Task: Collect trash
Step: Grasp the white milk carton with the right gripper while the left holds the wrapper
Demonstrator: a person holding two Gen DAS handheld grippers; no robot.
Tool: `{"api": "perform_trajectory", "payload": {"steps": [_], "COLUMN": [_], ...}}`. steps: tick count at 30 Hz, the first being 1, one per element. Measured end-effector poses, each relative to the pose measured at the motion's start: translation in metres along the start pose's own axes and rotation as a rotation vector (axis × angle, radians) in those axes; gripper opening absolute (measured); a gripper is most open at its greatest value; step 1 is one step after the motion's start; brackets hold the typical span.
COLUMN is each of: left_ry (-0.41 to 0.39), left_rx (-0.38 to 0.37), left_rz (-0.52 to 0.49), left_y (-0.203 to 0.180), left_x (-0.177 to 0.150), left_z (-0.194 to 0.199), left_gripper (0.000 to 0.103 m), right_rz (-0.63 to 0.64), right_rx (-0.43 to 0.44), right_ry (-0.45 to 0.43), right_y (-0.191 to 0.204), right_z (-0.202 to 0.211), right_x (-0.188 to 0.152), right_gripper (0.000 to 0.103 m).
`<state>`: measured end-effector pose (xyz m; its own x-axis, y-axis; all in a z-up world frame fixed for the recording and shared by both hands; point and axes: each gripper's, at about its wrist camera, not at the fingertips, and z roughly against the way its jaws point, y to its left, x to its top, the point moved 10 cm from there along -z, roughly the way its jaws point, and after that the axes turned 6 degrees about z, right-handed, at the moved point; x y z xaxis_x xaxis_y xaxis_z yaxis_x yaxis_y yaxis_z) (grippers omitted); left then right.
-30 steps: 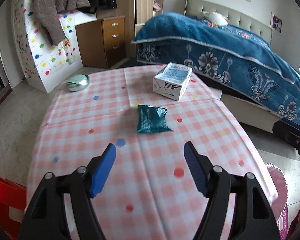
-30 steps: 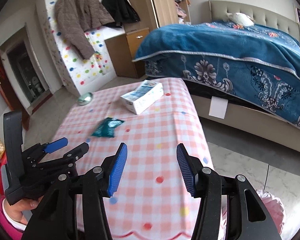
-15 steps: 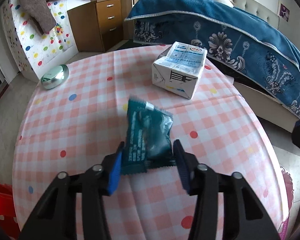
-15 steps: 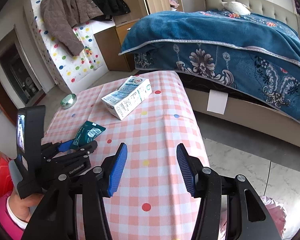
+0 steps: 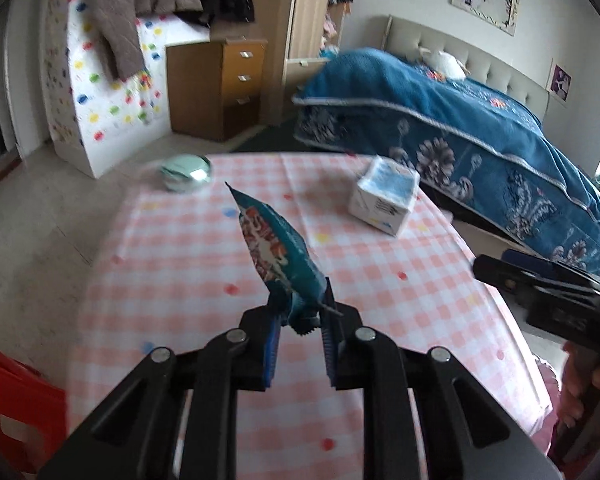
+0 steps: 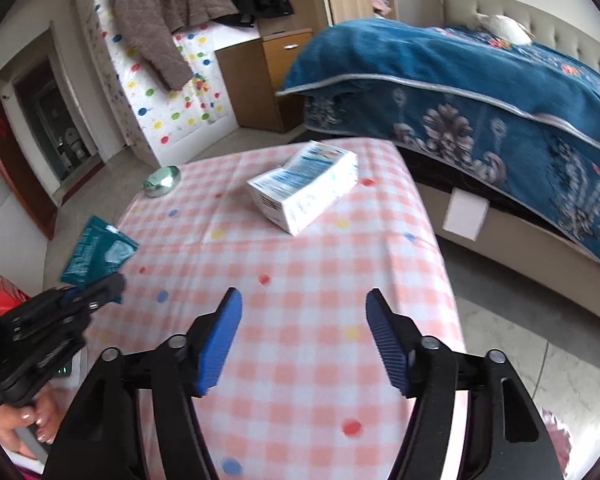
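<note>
Off the tablecloth (image 5: 380,288) now: teal wrapper (image 5: 278,252)

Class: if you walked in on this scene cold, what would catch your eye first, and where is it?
First, the teal snack wrapper pinched in the left gripper, lifted above the pink checked tablecloth; its jaws are closing on it. Next, the white and blue carton lying toward the table's far side, with the right gripper opening, nothing between its jaws.

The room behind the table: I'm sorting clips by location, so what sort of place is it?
Most likely a home bedroom: a bed under a blue patterned blanket with a padded headboard, a wooden drawer chest, and jackets hanging by a wardrobe.
</note>
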<state>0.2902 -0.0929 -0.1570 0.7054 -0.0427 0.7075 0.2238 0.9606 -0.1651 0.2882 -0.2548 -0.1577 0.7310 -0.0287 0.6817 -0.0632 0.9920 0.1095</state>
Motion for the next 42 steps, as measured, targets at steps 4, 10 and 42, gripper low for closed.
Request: {"api": "perform_trajectory", "payload": {"steps": [4, 10, 42], "left_ry": [-0.027, 0.001, 0.042], "left_rx": [0.021, 0.038, -0.173], "left_rz": [0.014, 0.044, 0.015], "left_y": [0.018, 0.037, -0.029], "left_x": [0.013, 0.022, -0.085], "left_z": [0.001, -0.024, 0.056], "left_gripper": [0.016, 0.016, 0.017], "right_rz": [0.013, -0.035, 0.041], "right_rx": [-0.044, -0.147, -0.056], "right_ry": [-0.006, 0.022, 0.059], "right_y": [0.005, 0.005, 0.017], "right_z": [-0.031, -0.089, 0.029], "right_x": [0.025, 0.064, -0.097], "right_gripper": [0.086, 0.089, 0.077]}}
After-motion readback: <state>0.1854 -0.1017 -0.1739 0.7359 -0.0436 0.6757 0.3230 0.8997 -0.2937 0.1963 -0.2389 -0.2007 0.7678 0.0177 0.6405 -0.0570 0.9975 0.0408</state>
